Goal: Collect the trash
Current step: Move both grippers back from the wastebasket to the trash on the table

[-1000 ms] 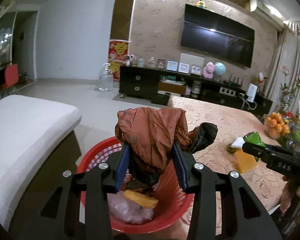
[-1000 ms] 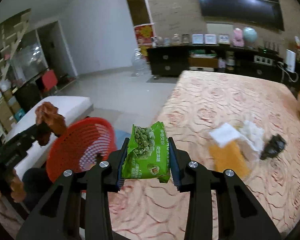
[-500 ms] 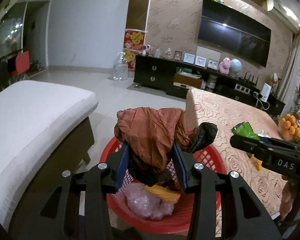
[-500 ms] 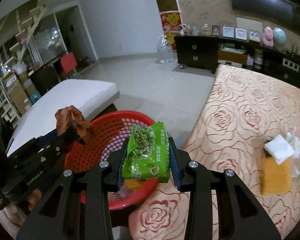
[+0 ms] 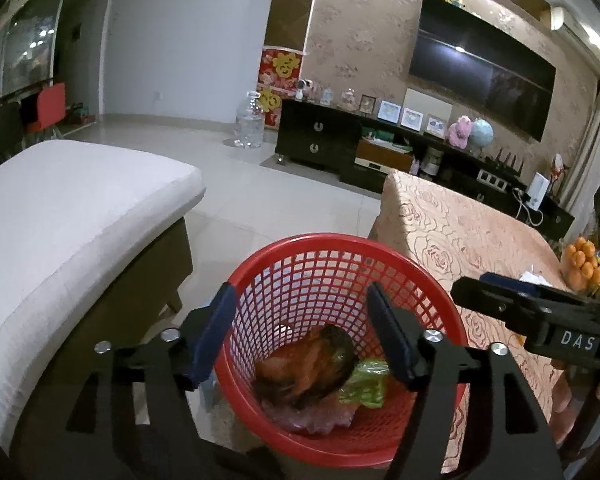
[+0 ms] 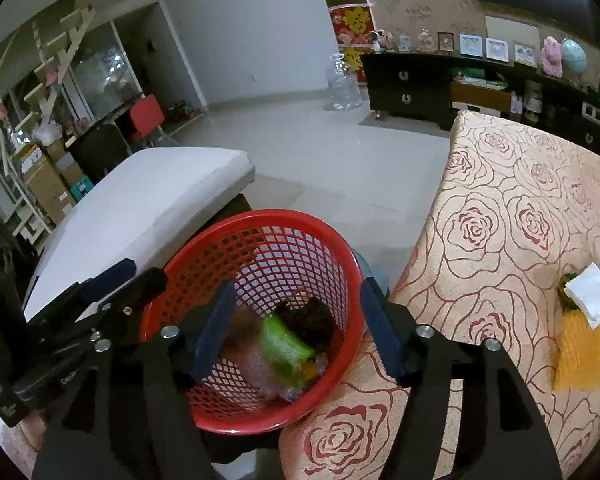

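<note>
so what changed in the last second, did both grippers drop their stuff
Yes. The left gripper let go of the brown bag and the right gripper the green snack packet; both lie in the red basket, jaws opening and empty. The yellow sponge and tissue stayed on the table.

Both wrist views, above red basket point(image 5: 352, 280)

Left claw point(image 5: 300, 336) opening, empty, over red basket point(image 5: 384, 256); blurry trash point(image 5: 312, 364) inside.

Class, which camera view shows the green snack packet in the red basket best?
The right wrist view: the green snack packet lies uncovered in the red basket. In the left wrist view, brown trash and a claw finger hide much of it.
</note>
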Demonstrator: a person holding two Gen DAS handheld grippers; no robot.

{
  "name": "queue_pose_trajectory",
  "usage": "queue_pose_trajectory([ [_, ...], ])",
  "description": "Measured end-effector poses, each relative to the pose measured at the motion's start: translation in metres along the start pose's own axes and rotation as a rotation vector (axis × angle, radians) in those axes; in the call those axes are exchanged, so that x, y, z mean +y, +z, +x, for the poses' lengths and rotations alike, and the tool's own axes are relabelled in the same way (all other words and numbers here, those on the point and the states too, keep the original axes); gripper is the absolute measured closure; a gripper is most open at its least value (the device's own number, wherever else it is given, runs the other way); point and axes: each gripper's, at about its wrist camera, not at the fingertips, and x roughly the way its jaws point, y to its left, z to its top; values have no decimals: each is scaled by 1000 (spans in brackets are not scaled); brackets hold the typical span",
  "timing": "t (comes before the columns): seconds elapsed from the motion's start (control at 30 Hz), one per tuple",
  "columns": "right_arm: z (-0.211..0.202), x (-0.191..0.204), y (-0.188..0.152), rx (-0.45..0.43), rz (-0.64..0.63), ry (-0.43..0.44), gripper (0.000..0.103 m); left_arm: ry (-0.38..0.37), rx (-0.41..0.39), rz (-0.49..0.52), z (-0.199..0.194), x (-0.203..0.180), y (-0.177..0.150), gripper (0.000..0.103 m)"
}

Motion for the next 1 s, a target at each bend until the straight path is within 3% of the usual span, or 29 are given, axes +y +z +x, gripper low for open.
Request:
queue_pose_trajectory([
  [0.23,-21,-10,-3,-55,0,-49,37,-7,-18,-17,-5,-4,1,24],
  [0.6,-50,-40,-25,-94,22,-155,36,-53,-23,25,-9,-34,-3,24],
  [1.0,-112,-129,-75,-139,119,-382,32,-154,6,102,-4,-90,-20,21],
])
